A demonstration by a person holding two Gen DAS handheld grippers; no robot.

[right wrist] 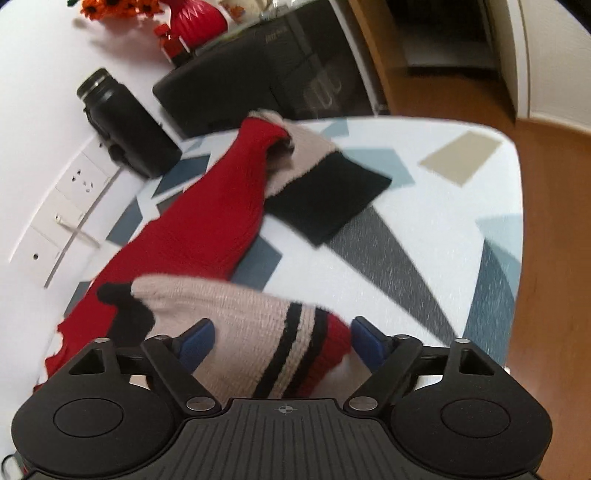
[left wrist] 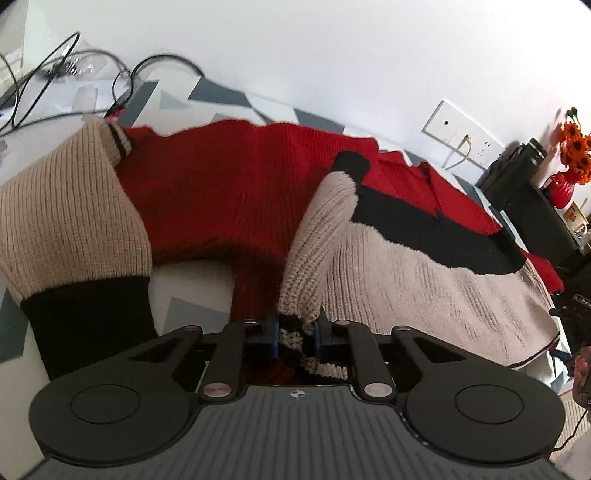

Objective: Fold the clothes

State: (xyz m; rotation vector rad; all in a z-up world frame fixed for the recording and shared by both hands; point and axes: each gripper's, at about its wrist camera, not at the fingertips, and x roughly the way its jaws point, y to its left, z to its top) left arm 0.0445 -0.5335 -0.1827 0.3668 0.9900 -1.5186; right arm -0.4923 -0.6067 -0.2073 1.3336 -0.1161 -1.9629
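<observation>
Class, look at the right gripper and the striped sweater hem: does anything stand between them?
Nothing visible does. The right gripper is open, and the striped hem of the sweater already lies between its blue pads, which do not press on it. The table beyond it is bare.

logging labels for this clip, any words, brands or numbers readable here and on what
"DAS": partial white letters on a black device at the right edge of the left wrist view; the rest is cut off.
Embossed brand on the black case by the red vase: too blurred to read.
Sweater, wall sockets, black bottle: no text visible.
</observation>
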